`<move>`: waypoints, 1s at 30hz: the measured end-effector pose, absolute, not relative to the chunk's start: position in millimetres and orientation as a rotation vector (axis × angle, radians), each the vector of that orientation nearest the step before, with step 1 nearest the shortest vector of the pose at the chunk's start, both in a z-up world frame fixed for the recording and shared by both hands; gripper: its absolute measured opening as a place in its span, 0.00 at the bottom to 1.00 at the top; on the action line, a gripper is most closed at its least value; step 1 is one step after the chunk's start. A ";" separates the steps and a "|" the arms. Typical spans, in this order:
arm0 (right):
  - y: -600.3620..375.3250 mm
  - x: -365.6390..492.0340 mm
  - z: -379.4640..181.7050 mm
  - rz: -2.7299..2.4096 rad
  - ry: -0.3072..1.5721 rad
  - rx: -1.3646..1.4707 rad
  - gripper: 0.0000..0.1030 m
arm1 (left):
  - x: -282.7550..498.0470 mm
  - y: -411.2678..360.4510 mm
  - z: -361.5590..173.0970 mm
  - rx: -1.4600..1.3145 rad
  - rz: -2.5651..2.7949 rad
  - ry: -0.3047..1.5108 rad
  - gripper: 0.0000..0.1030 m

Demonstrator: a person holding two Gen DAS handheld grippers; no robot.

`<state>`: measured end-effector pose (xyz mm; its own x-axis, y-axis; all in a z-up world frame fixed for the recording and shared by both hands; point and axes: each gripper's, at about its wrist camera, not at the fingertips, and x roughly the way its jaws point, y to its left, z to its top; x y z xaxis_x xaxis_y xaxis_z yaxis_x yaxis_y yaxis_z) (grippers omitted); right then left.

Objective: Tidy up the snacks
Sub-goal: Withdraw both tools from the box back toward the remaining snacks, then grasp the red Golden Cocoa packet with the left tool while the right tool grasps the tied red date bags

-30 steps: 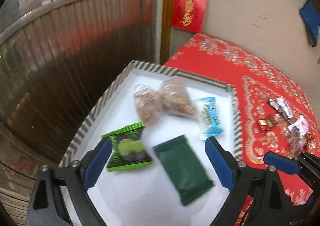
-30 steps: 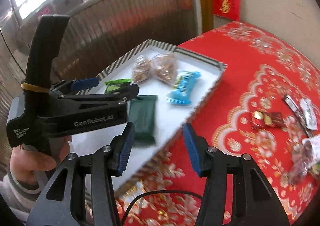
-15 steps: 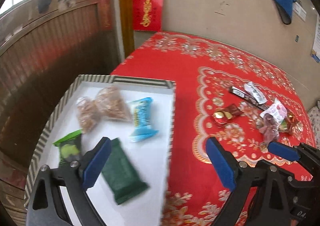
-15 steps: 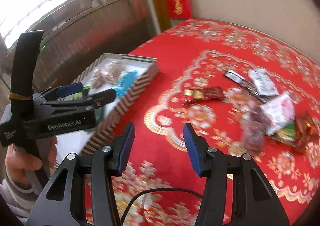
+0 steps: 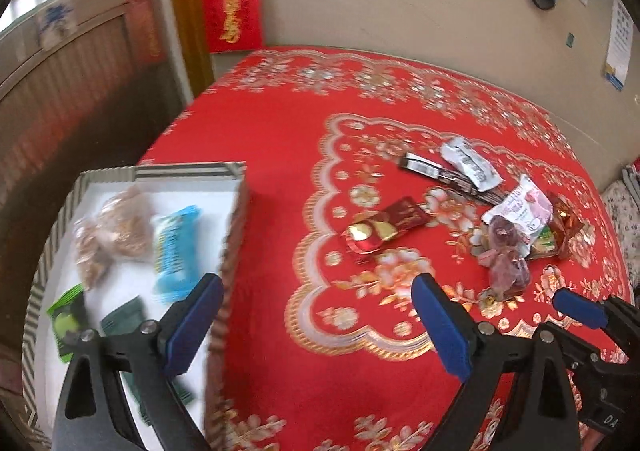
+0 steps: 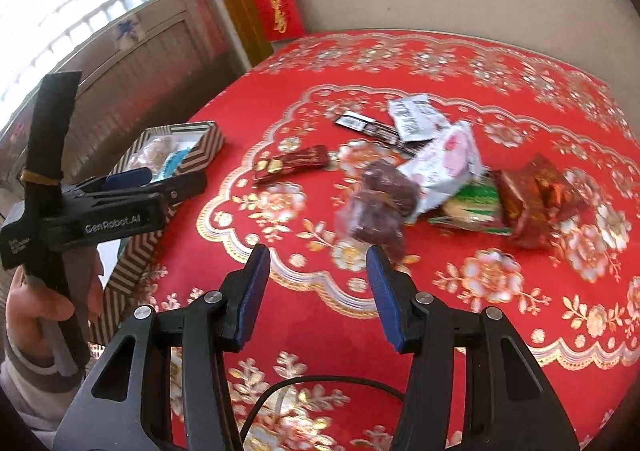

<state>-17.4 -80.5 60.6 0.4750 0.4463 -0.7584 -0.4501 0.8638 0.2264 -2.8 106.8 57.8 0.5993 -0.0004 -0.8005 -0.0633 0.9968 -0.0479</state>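
**Loose snack packets ahead, both grippers empty**

I have the right gripper [image 6: 316, 287] spread apart with nothing in it, pointed at the heap of snacks on the red tablecloth [image 6: 460, 51]. The left gripper [image 5: 316, 325] is also spread wide and empty, hanging over the cloth just beside the striped tray [image 5: 236, 211].

The nearest piece to my right gripper is the clear bag of dark sweets [image 6: 378, 207]. I judge it light, crinkly and lumpy; the film will slip, so I would pinch across the bulging middle instead of the thin sealed end. Touching it on the far side is the white and pink packet [image 6: 444, 167], soft and puffy by the look of it, and easy to drag along by accident. The red and gold bar [image 6: 292, 165] lies apart from the heap, flatter and stiffer, best taken across its short width. The red foil packet [image 6: 536, 199] looks crumpled and would likely spring under pressure.

The tray already holds a blue packet [image 5: 172, 247], two bags of nuts [image 5: 116, 231] and green packets, the latter partly hidden behind my left finger [image 5: 192, 321]. A green and white packet [image 6: 472, 211] is mostly buried under the heap. Motion blur smears all printing, so I cannot read any label.
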 end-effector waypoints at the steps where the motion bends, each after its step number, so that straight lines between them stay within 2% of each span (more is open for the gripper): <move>1: -84.5 -16.9 59.6 0.542 0.928 -0.002 0.49 | 2.1 100.7 56.0 -0.066 0.026 0.937 0.94; 9: -107.3 -9.3 53.0 0.513 0.937 0.031 0.49 | 37.8 74.1 41.2 -0.009 -0.043 1.003 0.94; 11: -110.1 -7.1 51.1 0.511 0.941 0.052 0.56 | 44.4 68.7 38.9 0.014 -0.059 1.005 0.94; 12: -111.6 -6.3 50.4 0.510 0.941 0.061 0.57 | 46.9 65.7 37.9 0.028 -0.074 1.007 0.94; 30: -112.4 6.5 48.5 0.558 0.965 0.032 0.57 | 82.9 37.4 14.5 0.202 -0.178 1.058 0.94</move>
<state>6.5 -112.4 48.5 0.4399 0.4636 -0.7691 -0.4354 0.8592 0.2688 82.9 37.4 14.5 0.4796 -0.0480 -0.8762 0.2415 0.9672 0.0792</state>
